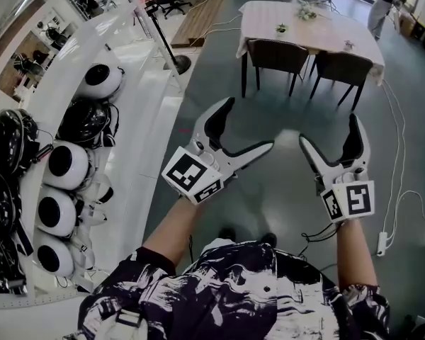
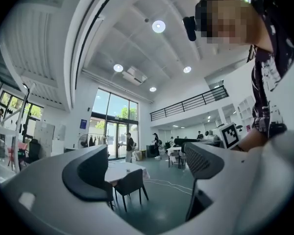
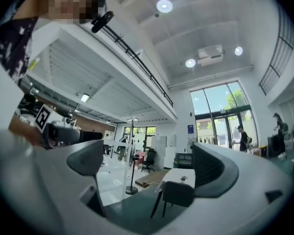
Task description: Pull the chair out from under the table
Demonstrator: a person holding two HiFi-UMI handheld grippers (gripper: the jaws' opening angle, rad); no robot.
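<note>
in the head view two chairs [image 1: 278, 54] [image 1: 343, 68] show, the right gripper view one; both hand-held grippers [image 1: 251, 123] [image 1: 327, 128] gape empty.

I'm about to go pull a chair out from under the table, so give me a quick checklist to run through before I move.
1. Left gripper open and empty: ok.
2. Right gripper open and empty: ok.
3. Left chair and right chair tucked under the table: ok.
4. Chair within reach: not ok; both grippers are held well short of the table.
5. Floor straight ahead free: ok; a white cable lies off to the right.
6. Person beyond the table clear of the chairs: ok.
</note>
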